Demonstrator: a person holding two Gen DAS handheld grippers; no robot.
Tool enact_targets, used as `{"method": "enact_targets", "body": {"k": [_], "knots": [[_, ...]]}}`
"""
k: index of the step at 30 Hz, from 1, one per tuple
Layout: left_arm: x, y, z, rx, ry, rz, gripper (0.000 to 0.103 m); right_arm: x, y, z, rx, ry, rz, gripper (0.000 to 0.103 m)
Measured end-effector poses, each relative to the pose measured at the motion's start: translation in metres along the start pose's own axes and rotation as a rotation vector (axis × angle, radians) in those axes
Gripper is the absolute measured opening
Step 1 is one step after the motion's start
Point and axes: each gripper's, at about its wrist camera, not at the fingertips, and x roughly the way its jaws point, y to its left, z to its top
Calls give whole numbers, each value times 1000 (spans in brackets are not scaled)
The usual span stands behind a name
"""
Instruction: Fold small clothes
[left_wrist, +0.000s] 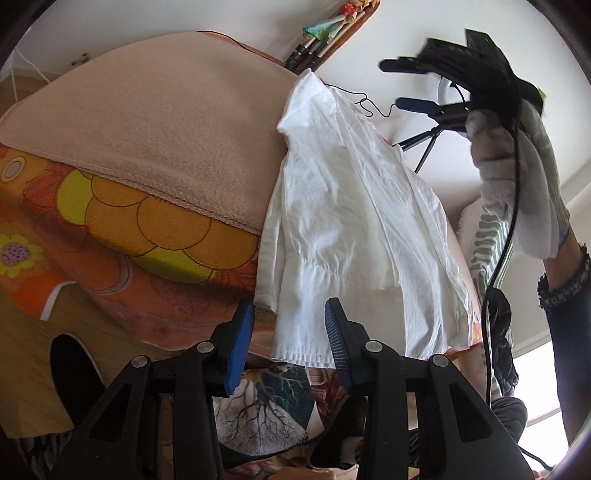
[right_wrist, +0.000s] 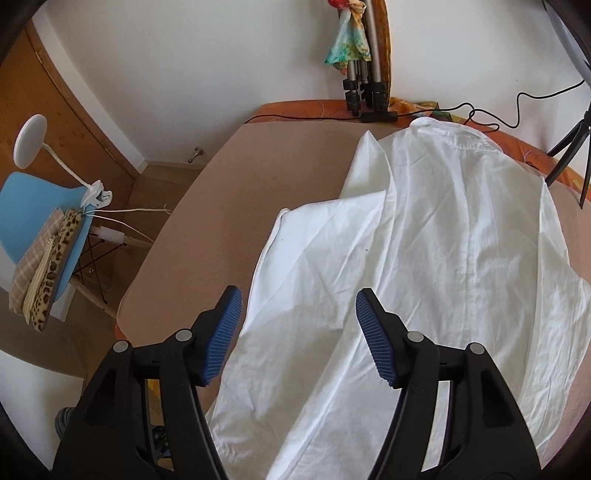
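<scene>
Right wrist view: right gripper jaws well apart, gripping nothing, over the white shirt spread on the beige blanket. Left gripper part open, empty, shirt hem just beyond its fingertips; tripod stands at the far edge.

Counter: a flat top under a floral orange cloth, whose pattern shows along the edges.
Blanket: a plain beige blanket lies on the cloth and covers most of the top.
Shirt: a creased white shirt lies spread on the blanket, its collar toward the wall.
Cable: a thin black cable lies just beyond the shirt's collar.
</scene>
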Motion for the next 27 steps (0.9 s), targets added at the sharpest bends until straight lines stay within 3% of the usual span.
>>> {"method": "enact_targets", "body": {"k": [4,7,9,20,21,23,25,27], "knots": [[7,-1,1,-5,21,-35,14,49,23,21,22,71,-50,68],[6,-1,1,0,19,-40,13,75,38,30,-10,104,-105,68],[6,2,1,-10,23,-60,7,89,47,34,-38,129,-132,68],[-2,-20,4,101,-46,-34,2,143,52,39,-99,201,-352,67],[-3,-22,3,119,-56,-12,2,145,49,40,-101,205,-367,66],[-5,-25,4,142,-81,21,2,149,43,40,-87,218,-373,49],[-2,-22,8,131,-67,32,11,151,34,39,-66,227,-380,33],[4,-15,15,94,-48,52,16,150,27,39,-51,224,-367,25]]}}
